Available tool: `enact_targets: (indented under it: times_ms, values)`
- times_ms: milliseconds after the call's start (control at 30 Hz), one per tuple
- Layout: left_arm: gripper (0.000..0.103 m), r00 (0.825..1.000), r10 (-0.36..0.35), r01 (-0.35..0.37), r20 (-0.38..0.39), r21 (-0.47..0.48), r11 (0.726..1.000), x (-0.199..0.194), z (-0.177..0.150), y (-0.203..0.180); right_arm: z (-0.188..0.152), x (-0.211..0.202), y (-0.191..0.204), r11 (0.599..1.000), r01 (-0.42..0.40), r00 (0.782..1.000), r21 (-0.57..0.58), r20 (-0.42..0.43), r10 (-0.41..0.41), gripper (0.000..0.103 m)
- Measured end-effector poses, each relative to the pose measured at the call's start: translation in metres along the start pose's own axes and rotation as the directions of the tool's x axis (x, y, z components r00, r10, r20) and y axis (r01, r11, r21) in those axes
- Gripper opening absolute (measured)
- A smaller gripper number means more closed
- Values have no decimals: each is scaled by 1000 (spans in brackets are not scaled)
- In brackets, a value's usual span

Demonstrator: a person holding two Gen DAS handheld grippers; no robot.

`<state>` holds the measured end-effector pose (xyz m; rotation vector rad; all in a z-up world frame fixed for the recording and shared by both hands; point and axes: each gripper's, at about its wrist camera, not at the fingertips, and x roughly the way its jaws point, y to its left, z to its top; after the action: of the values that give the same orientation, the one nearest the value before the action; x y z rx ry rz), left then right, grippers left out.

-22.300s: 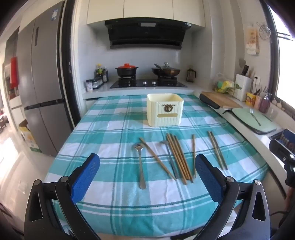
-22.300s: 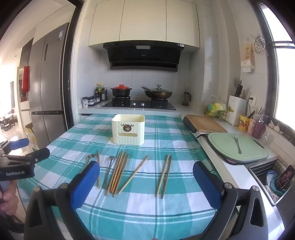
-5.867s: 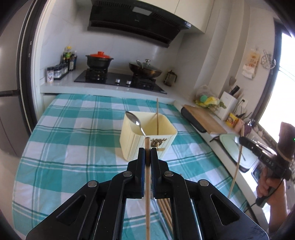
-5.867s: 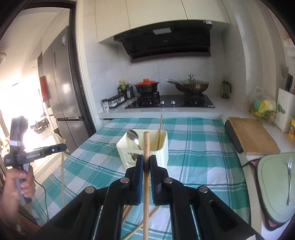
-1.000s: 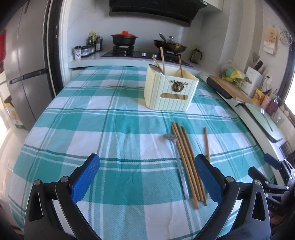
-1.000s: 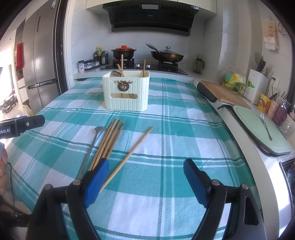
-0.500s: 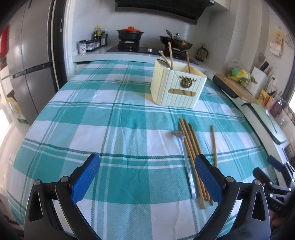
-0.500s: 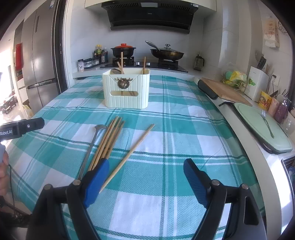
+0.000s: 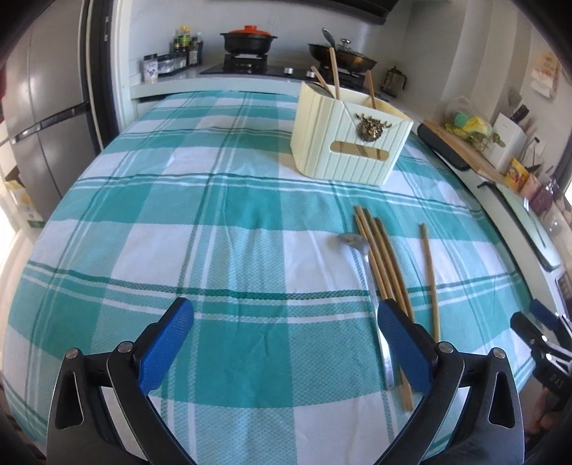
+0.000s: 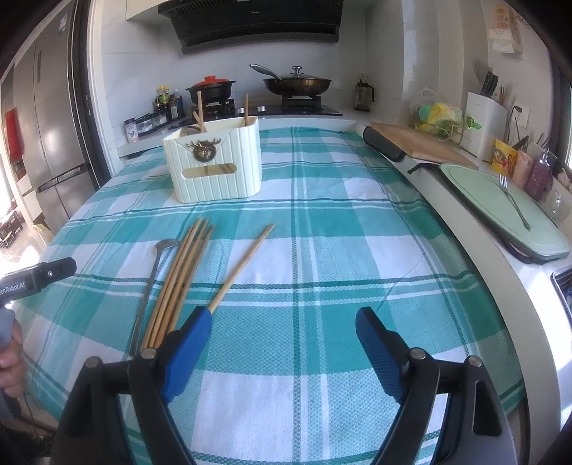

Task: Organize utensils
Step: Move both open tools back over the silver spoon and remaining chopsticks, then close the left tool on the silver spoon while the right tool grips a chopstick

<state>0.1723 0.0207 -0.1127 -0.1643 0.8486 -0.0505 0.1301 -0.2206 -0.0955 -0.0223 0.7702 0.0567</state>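
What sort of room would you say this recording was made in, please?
Almost certainly a home kitchen: a hob with a wok and a pot under an extractor hood, a tall fridge, and a cloth-covered table with chopsticks.

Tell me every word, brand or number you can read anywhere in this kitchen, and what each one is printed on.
"enRobot.AI": white lettering on the black body of the left tongs, cut off at the picture's edge.
Range hood: a small brand mark at its top, too blurred to read.
Yellow packet by the window: printing too small to read.
Spice jars: labels too small to read.
Right tongs: marks on the body, unreadable.
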Motion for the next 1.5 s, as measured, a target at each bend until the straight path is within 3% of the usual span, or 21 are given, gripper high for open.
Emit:
enact_targets:
  times_ms: [167,500,600,700,767,800,833,967,1033,1167,1333,1367,1400,1433,1467,1500]
  values:
    - [102,998,-57,58,-18,37,998,24,12,-22,-1,4,4,1000,-7,1000,-1,-20,7,85]
    - [101,996,-30,44,-89,155,987,79,34,-51,-2,10,2,1000,-4,999,-6,-53,3,85]
    - [85,992,-21,42,-126,171,984,94,36,-55,-2,12,0,1000,-6,998,-3,-57,6,85]
    - [75,989,-17,42,-147,171,984,104,38,-57,-1,12,0,1000,-6,998,-6,-55,5,85]
    - [60,990,-31,56,-139,174,983,104,38,-57,-1,12,0,1000,-6,998,-8,-55,5,85]
    - [42,989,-39,65,-141,184,981,104,39,-58,-1,13,0,1000,-5,998,-7,-57,5,85]
    - [35,988,-45,74,-145,196,978,103,39,-58,-1,12,-1,1000,-5,998,-5,-57,5,85]
    - [24,986,-78,108,-147,205,973,97,38,-49,1,14,-4,1000,-6,998,0,-58,6,85]
    - [11,984,-90,121,-155,207,971,93,36,-43,4,18,-4,1000,-20,998,-5,-64,19,85]
    - [10,982,-86,123,-168,227,966,87,32,-34,18,48,-5,994,-113,985,-2,-129,111,85]
    - [13,985,-66,106,-160,253,962,85,31,-33,46,103,-2,970,-237,944,45,-223,241,84]
    - [17,985,-66,106,-157,257,961,84,32,-33,52,114,1,969,-243,940,43,-238,246,77]
    - [29,986,-65,104,-157,261,960,84,32,-33,56,125,4,969,-243,935,38,-256,245,66]
    - [42,986,-61,101,-156,263,959,84,33,-33,60,138,8,970,-241,927,32,-289,240,62]
    - [47,986,-57,98,-156,266,959,83,33,-33,62,149,12,972,-233,918,28,-323,230,53]
    - [52,986,-55,97,-157,272,957,83,34,-33,66,152,16,977,-215,928,8,-310,206,48]
